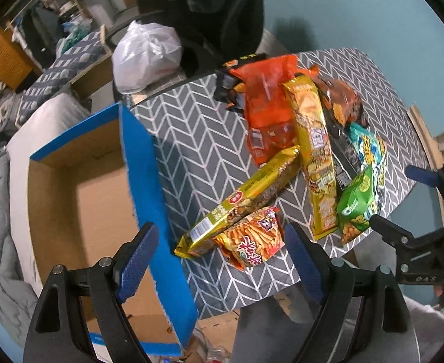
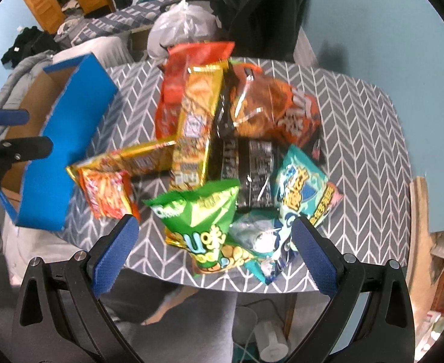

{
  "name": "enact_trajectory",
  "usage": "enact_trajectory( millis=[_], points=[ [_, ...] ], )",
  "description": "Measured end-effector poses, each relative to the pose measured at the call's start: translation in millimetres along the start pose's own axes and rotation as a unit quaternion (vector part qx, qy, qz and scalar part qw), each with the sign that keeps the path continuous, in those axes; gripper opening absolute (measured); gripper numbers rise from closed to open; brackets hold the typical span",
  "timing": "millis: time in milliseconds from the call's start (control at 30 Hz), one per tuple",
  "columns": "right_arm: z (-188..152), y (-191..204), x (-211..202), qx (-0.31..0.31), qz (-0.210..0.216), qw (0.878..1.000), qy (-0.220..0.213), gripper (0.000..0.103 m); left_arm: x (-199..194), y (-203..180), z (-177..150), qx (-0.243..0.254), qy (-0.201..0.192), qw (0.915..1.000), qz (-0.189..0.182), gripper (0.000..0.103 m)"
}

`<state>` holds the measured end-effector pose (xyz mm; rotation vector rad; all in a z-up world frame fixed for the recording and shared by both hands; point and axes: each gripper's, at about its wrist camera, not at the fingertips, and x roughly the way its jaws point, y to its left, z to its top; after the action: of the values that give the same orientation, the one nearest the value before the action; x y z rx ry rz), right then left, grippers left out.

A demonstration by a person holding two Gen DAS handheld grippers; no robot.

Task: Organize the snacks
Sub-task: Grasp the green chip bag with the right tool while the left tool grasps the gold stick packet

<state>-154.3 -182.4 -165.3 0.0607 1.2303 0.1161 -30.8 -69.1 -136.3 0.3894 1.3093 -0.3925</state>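
A heap of snack bags lies on a table with a grey chevron cloth (image 1: 197, 139) (image 2: 358, 139). It holds a small orange fries bag (image 1: 252, 242) (image 2: 108, 193), a gold bag (image 1: 246, 196) (image 2: 131, 160), a long yellow bag (image 1: 312, 151) (image 2: 197, 115), a red-orange bag (image 1: 264, 103) (image 2: 179, 84), a dark bag (image 2: 270, 109), a green bag (image 1: 358, 205) (image 2: 203, 227) and a teal bag (image 2: 300, 199). My left gripper (image 1: 222, 260) is open just short of the fries bag. My right gripper (image 2: 212, 254) (image 1: 403, 199) is open, hovering before the green bag.
An open cardboard box with blue sides (image 1: 143, 187) (image 2: 70, 139) stands at the table's left edge, with nothing in the part I can see. A white plastic bag (image 1: 146, 54) (image 2: 185, 27) and dark clothing (image 1: 215, 9) lie behind the table. A leg in grey (image 2: 173, 317) is below.
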Motion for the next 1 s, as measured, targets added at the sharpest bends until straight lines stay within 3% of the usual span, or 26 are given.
enact_trajectory(
  millis=[500, 700, 833, 900, 1000],
  points=[
    [-23.6, 0.8, 59.6, -0.031, -0.009, 0.999, 0.021, 0.094, 46.7, -23.7, 6.7, 0.048, 0.03, 0.9984, 0.003, 0.086],
    [-21.1, 2.2, 78.8, -0.037, -0.009, 0.999, 0.029, 0.075, 60.8, -31.3, 16.0, 0.069, 0.037, 0.9969, 0.008, 0.086],
    [-16.4, 1.5, 86.0, -0.027, 0.017, 0.999, 0.038, 0.043, 71.9, -34.2, 25.5, 0.075, 0.044, 0.9962, -0.004, 0.086],
    [-14.1, 0.7, 84.4, -0.021, 0.027, 0.999, 0.038, 0.033, 78.8, -37.3, 29.6, 0.082, 0.05, 0.9954, -0.008, 0.086],
    [-11.3, -6.3, 77.8, -0.007, 0.033, 0.999, 0.034, 0.031, 89.3, -40.8, 35.2, 0.098, 0.061, 0.9933, -0.007, 0.086]
  ],
)
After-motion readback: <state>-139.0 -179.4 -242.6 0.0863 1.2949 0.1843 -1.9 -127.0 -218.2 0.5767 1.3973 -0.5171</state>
